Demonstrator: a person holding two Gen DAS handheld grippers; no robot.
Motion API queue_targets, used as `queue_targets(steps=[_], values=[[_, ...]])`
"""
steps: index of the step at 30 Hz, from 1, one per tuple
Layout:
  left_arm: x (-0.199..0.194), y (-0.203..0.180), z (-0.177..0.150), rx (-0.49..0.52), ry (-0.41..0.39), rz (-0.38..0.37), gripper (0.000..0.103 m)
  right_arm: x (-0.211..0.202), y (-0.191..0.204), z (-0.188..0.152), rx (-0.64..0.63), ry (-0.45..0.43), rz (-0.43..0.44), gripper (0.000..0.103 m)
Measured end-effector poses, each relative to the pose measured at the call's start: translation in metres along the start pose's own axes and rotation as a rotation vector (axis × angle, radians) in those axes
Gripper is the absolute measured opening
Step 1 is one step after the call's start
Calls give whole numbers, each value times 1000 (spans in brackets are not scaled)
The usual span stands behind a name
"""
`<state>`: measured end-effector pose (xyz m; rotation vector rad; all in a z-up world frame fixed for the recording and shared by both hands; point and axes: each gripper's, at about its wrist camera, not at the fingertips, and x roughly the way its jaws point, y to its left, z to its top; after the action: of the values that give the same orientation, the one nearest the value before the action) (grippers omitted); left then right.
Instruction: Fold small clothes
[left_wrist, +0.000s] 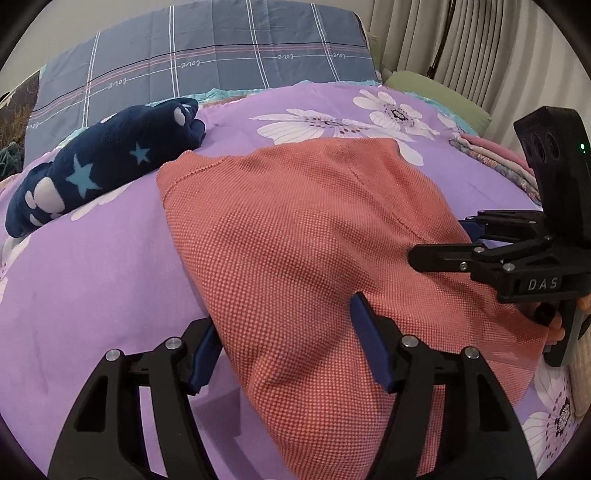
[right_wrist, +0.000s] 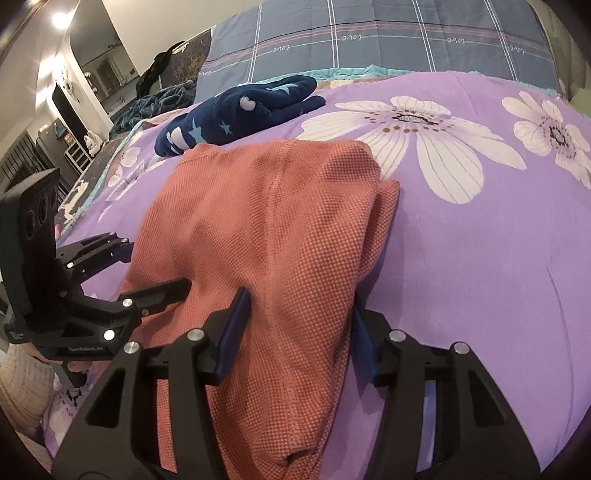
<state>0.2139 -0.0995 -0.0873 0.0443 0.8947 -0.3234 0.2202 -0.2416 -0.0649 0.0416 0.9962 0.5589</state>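
A coral waffle-knit garment (left_wrist: 295, 221) (right_wrist: 266, 206) lies lengthwise on the purple flowered bedsheet (left_wrist: 92, 277) (right_wrist: 480, 258), its near end bunched and raised off the sheet. My left gripper (left_wrist: 286, 347) is shut on the garment's near left part, with fabric filling the gap between its blue pads. My right gripper (right_wrist: 299, 332) is shut on the near right part, and the cloth drapes out below its jaws. Each gripper also shows in the other's view, the right gripper (left_wrist: 439, 240) and the left gripper (right_wrist: 155, 262), both at the garment's sides.
A navy fleece item with stars (left_wrist: 103, 166) (right_wrist: 236, 114) lies beyond the garment at the left. A blue plaid quilt (left_wrist: 221, 48) (right_wrist: 406, 37) is piled at the bed's far end. Folded clothes (left_wrist: 495, 155) and a green pillow (left_wrist: 436, 92) sit at the right, by curtains (left_wrist: 480, 44).
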Motion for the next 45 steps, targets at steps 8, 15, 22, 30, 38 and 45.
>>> queue_targets(steps=[8,15,22,30,38,45], values=[[1,8,-3,-17,-7,-5,75,-2,-11,3,55,5,58,52],[-14,-5,10,5,-58,9,28,-7,7,14,19,-36,16,21],[-73,-31,49,92,-198,23,24,-77,33,20,-17,-226,-32,20],[-98,-79,124,264,-330,71,24,-151,29,62,-52,-398,-163,20],[-79,-95,202,272,-381,86,24,-176,-20,125,8,-468,-205,20],[-31,-99,245,284,-341,150,24,-151,-63,165,55,-457,-239,20]])
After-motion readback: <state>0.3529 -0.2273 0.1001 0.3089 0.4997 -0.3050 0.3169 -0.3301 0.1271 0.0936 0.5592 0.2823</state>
